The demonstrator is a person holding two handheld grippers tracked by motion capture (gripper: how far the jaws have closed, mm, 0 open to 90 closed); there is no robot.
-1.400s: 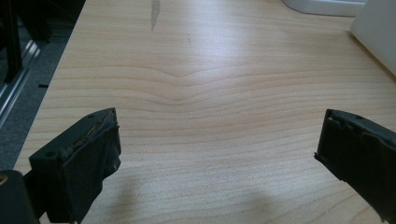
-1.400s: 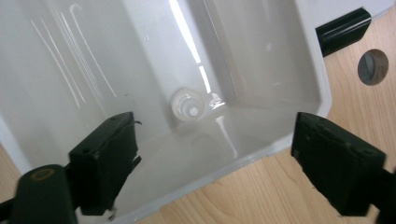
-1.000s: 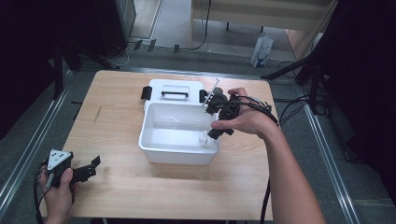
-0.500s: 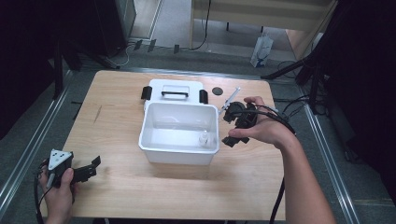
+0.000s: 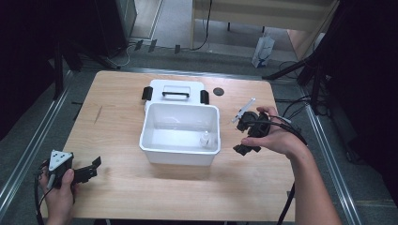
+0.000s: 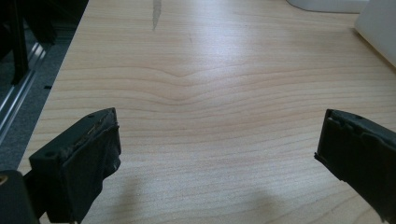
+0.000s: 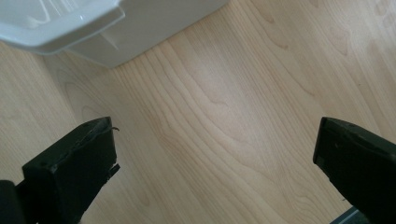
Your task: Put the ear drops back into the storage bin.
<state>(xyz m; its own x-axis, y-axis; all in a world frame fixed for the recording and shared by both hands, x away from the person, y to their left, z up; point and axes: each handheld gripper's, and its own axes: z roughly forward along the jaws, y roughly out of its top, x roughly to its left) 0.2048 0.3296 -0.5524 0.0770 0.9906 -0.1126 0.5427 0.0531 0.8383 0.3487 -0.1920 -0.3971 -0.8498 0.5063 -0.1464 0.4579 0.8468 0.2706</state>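
Counter (image 5: 155, 197): the pale wooden top carried the white bin near its middle, the bin's lid behind it, and a small dark disc (image 5: 218, 91) off the lid's right corner.
White bin (image 5: 178, 154): it stood open and in the same place as a second before, with the small clear bottle upright inside.
Lid (image 5: 174, 89): white, with a dark handle and black latches, it lay flat just behind the bin, untouched through all three moments.
Right gripper (image 5: 245, 136): a second earlier it reached over the bin's right rim; half a second earlier it was clearing the rim; at this moment it was outside, just to the right of the bin, above bare wood. Its jaws were spread wide with nothing between them, and its own view showed the bin's corner (image 7: 60, 28) at the upper left.
Left gripper (image 5: 87, 172): it rested at the counter's near left corner as before, jaws spread and empty over bare grain (image 6: 210, 93).
Syringe-like tube (image 5: 243, 109): a thin clear piece lay on the wood just beyond the right hand.
Small bottle (image 5: 205, 138): it stood in the bin's near right corner, free of either gripper.
Meaning: the drop into the bin looked finished; the tube or the lid seemed the likely next item.
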